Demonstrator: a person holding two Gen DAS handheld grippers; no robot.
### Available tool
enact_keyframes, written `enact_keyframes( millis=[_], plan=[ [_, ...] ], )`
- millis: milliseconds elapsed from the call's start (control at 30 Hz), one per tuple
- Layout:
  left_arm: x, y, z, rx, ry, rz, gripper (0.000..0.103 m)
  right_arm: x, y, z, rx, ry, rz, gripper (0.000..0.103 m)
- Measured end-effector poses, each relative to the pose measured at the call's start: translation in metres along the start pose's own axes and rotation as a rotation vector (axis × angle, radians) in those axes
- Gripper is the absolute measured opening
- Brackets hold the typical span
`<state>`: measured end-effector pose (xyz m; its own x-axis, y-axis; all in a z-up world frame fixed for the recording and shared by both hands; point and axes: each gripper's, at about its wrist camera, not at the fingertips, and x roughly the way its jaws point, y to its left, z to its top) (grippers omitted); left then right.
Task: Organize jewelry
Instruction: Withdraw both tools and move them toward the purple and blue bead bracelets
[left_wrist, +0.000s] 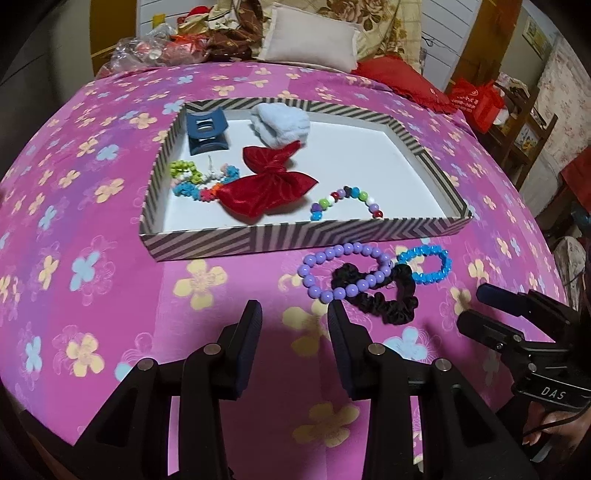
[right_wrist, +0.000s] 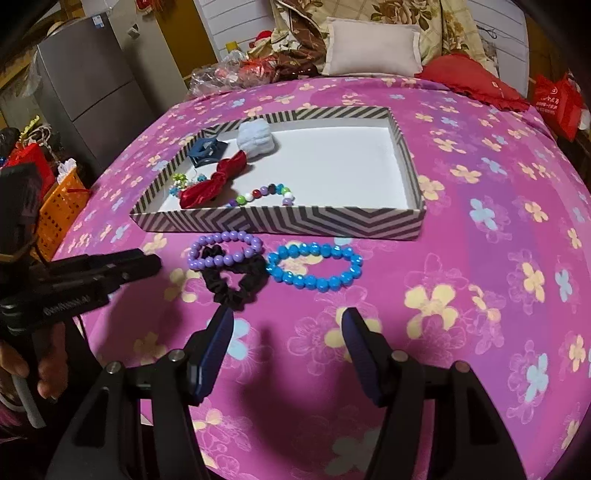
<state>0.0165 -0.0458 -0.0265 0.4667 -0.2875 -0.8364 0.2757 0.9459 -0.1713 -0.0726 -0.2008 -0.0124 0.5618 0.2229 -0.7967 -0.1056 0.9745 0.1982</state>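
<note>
Left wrist view: left gripper (left_wrist: 293, 308) at lower centre, jaws apart by a moderate gap, nothing between them. Its right fingertip sits just beside the purple bracelet (left_wrist: 345, 271). Right gripper (left_wrist: 476, 304) enters at the right edge, seen side-on; jaws parted, holding nothing.

Right wrist view: right gripper (right_wrist: 288, 317) at lower centre, jaws wide apart, empty, above the bedspread (right_wrist: 461, 295). Left gripper (right_wrist: 157, 262) enters from the left edge, side-on; its jaw gap cannot be told from here.

Box (left_wrist: 207, 242), striped walls, white floor, lies on the pink flowered bedspread in the upper middle of both frames. Inside, toward its left half: blue claw clip (left_wrist: 206, 133) at the far left corner, pale blue scrunchie (left_wrist: 281, 123) beside it, red bow (left_wrist: 267, 182) in the middle, a multicoloured hair tie (left_wrist: 201, 181) left of the bow and touching it, mixed-bead bracelet (left_wrist: 345, 201) near the front wall. Right half of the floor is bare.

Outside the box, just in front of its near wall: purple bracelet, black scrunchie (left_wrist: 384, 299) and blue bracelet (left_wrist: 428, 264). Purple bracelet overlaps the black scrunchie; blue bracelet touches the scrunchie on its right side. All three lie flat on the bedspread, near both grippers, untouched.

Pillow (right_wrist: 373, 46) and red cushion (right_wrist: 469, 79) at the top of the frame.
</note>
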Motion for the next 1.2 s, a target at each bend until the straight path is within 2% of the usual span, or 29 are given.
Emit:
enact_keyframes(
  millis=[300,567,800,867,1000,1200],
  plan=[
    [0.007,0.004,-0.001,0.003,0.026,-0.011,0.032,0.018,0.007,0.001,0.003,0.015,0.006,0.060],
    [0.012,0.010,0.000,-0.030,0.036,-0.022,0.032,0.020,0.004,0.003,0.035,0.013,0.035,0.056],
    [0.011,0.012,0.002,-0.028,0.034,-0.023,0.032,0.024,0.007,0.005,0.027,0.012,0.025,0.055],
    [0.011,0.012,0.002,-0.033,0.036,-0.029,0.032,0.023,0.005,0.005,0.031,0.001,0.006,0.055],
    [0.010,0.009,0.002,-0.029,0.038,-0.042,0.032,0.023,-0.009,0.009,0.044,-0.013,-0.085,0.055],
    [0.004,-0.013,-0.001,0.038,0.042,-0.113,0.032,0.030,-0.029,0.020,0.063,-0.015,-0.149,0.055]
  ],
)
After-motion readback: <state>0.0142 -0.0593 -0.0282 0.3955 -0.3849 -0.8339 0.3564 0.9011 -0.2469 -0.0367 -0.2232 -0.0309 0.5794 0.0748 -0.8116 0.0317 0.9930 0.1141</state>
